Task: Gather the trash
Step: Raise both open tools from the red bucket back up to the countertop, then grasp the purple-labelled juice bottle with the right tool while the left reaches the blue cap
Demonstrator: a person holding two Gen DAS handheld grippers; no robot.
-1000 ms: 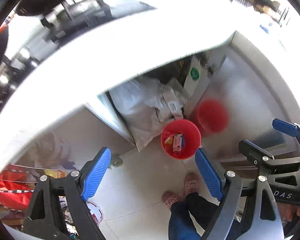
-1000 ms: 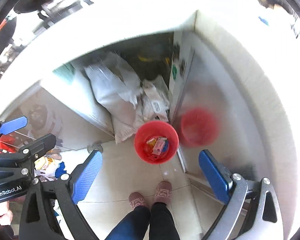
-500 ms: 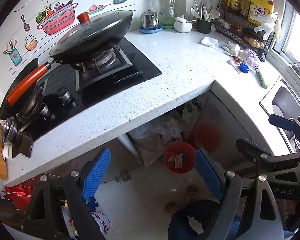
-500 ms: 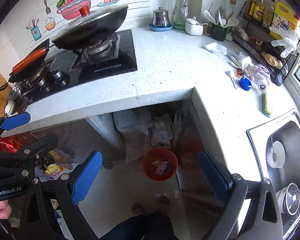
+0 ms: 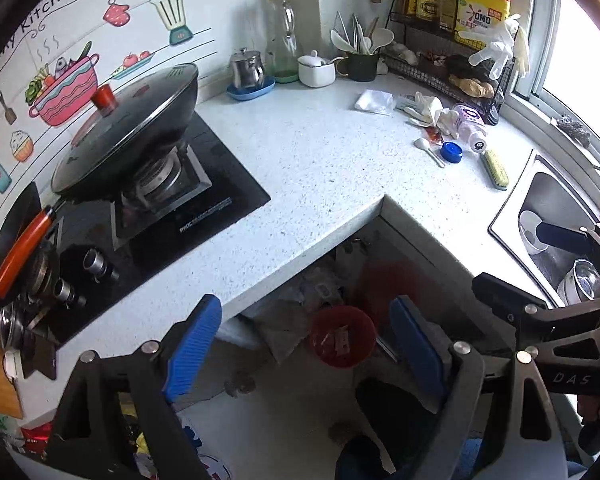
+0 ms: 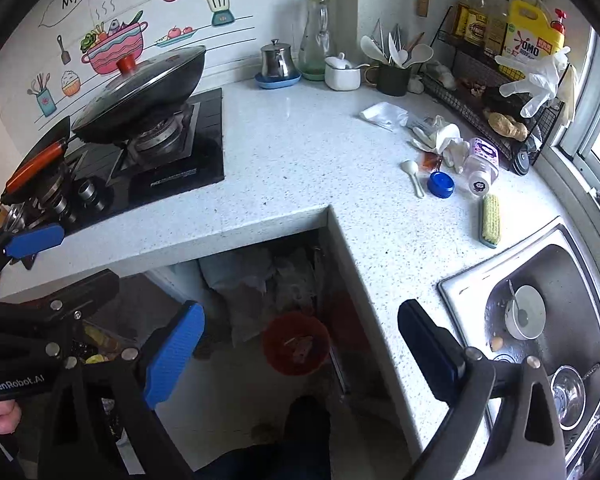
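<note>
A white speckled stone countertop [image 6: 300,152] wraps round the corner of the kitchen, with a black glass gas hob [image 6: 168,160] on one run and a stainless steel sink [image 6: 548,320] on the other. On the hob sits a big black lidded wok with an orange handle [image 6: 140,92]. Down on the tiled floor, under the corner of the counter, stands a round red plastic bin [image 6: 296,344] with a few scraps in it. Both grippers hang in the air above that floor gap, well apart from everything: the left gripper [image 5: 304,344] has its blue-padded fingers spread wide with nothing between them, and the right gripper [image 6: 300,344] is spread just as wide and equally empty. The litter lies on the counter near the wire rack: crumpled white gloves [image 6: 440,136], a clear plastic bottle lying on its side [image 6: 480,164], a round blue cap [image 6: 441,184] just beside it, and a small white plastic spoon [image 6: 414,174].
</note>
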